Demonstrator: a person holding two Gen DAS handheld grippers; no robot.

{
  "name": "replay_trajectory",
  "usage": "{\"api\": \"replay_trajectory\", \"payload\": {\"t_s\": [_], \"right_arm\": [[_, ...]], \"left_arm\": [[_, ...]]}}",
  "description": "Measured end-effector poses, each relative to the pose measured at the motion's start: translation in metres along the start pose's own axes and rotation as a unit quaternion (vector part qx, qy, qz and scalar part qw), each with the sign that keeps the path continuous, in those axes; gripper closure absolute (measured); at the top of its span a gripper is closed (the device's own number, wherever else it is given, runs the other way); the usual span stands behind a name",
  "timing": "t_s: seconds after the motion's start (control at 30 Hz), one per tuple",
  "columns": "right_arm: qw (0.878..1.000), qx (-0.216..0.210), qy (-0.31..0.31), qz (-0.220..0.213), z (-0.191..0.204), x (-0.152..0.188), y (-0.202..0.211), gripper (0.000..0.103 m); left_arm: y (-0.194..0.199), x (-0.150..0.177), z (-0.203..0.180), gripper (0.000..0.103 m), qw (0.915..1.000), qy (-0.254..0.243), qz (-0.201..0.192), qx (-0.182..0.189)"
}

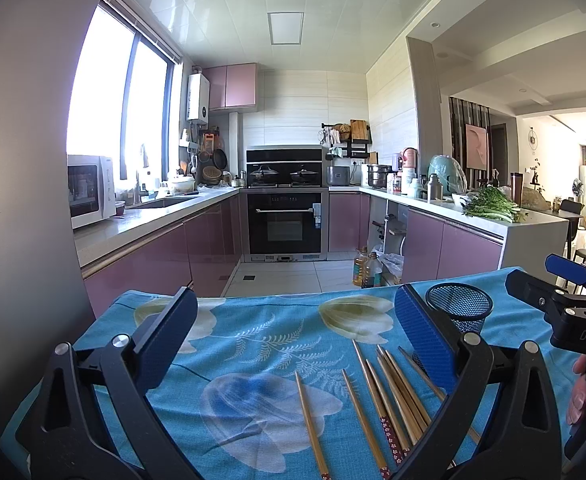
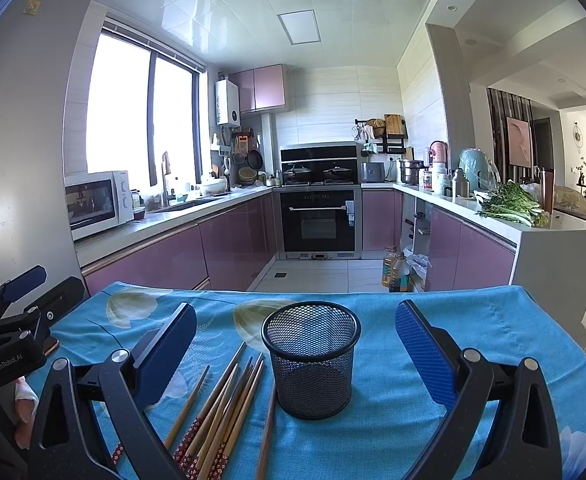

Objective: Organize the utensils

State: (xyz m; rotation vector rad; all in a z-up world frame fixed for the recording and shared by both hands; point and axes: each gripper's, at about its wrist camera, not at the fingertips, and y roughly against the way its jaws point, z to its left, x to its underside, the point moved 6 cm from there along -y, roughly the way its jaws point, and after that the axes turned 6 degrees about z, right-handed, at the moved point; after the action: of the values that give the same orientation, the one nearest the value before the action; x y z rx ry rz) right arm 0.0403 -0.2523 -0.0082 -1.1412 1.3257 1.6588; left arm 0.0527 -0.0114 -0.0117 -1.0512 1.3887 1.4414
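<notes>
Several wooden chopsticks [image 1: 385, 400] lie loose on a blue floral tablecloth [image 1: 253, 344]. They also show in the right wrist view [image 2: 221, 404]. A black mesh cup [image 2: 312, 356] stands upright and empty just right of them; in the left wrist view it [image 1: 459, 306] sits behind my right finger. My left gripper [image 1: 293, 340] is open and empty above the cloth, with the chopsticks near its right finger. My right gripper [image 2: 295, 344] is open and empty, with the cup between its fingers' line. Each gripper shows at the edge of the other's view.
The table's far edge drops to a tiled kitchen floor. Oil bottles [image 2: 397, 270] stand on the floor beyond it. Purple cabinets, an oven [image 2: 319, 220] and a counter with greens [image 2: 513, 206] lie further off.
</notes>
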Motion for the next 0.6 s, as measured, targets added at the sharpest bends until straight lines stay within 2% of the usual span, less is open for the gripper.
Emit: {"api": "replay_trajectory", "payload": {"t_s": [0.6], "right_arm": [[1.0,-0.002,-0.003,0.002,0.0006,0.0015,-0.0014,0.007]], "left_arm": [[-0.0013,0.0017,-0.0015,0.006,1.0,0.0,0.002,0.001]]}}
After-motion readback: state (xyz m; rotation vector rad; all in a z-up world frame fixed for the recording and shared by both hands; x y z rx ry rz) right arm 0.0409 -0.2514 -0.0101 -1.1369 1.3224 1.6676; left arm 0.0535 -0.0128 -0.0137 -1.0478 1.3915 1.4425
